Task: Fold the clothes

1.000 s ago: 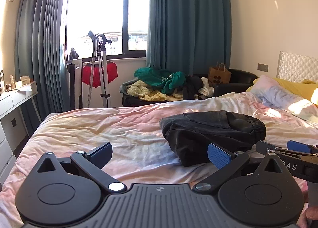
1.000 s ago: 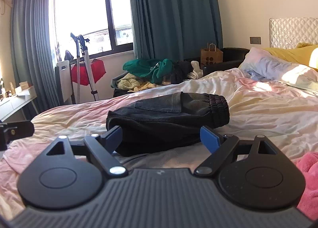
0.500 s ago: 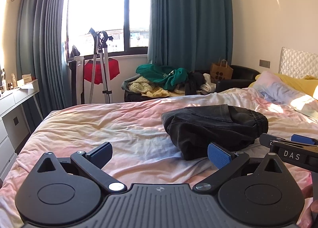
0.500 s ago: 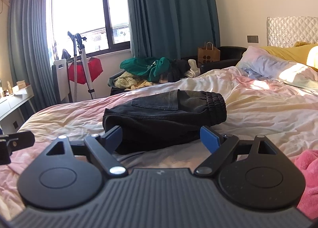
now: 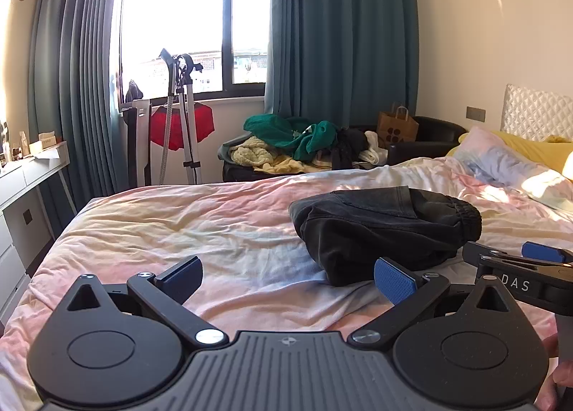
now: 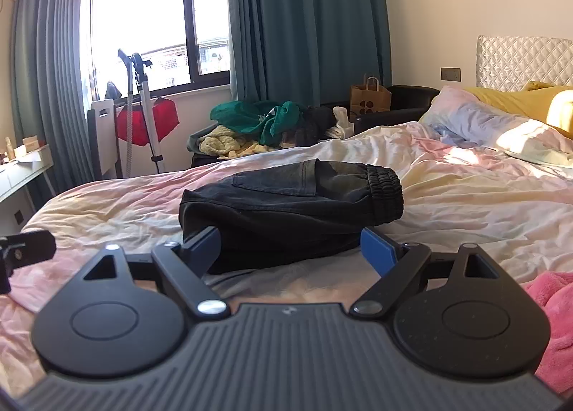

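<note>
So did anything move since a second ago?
Only a little. Both grippers rose slightly and tipped down, so the folded black trousers sit lower in both views. Nothing was grabbed or dropped: the left gripper and right gripper stayed open, and the trousers stayed on the bed.

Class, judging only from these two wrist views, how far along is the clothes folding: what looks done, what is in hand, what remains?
Done: the black trousers lie folded in a compact bundle on the bed. In hand: nothing; the left gripper and right gripper are both open and empty. Left: a pink garment lies crumpled at the right edge, and a heap of clothes waits beyond the bed.
</note>
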`<state>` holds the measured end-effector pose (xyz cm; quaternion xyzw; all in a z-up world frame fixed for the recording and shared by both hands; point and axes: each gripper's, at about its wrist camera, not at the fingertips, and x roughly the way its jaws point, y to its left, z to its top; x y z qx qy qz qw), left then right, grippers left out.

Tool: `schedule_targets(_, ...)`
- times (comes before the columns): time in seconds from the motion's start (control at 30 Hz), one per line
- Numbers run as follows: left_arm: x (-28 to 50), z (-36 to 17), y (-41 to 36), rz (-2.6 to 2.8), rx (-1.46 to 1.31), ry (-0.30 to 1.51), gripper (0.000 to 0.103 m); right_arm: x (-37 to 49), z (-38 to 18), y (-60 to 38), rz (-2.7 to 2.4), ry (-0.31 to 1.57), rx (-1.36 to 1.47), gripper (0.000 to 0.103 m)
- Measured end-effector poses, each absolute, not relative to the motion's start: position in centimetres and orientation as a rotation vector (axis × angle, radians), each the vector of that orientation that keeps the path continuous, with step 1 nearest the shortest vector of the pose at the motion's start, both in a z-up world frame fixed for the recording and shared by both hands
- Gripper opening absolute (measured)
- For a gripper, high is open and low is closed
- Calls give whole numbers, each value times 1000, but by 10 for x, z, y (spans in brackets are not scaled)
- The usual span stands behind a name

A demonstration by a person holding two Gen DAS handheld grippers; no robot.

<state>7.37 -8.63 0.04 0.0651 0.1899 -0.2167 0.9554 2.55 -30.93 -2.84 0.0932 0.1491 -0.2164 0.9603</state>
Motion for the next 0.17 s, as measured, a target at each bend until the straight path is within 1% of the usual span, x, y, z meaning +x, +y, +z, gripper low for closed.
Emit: schedule_targets(0.17,70,0,-87,-438,138,380,103,25,-28,-309,-437,299,191,87)
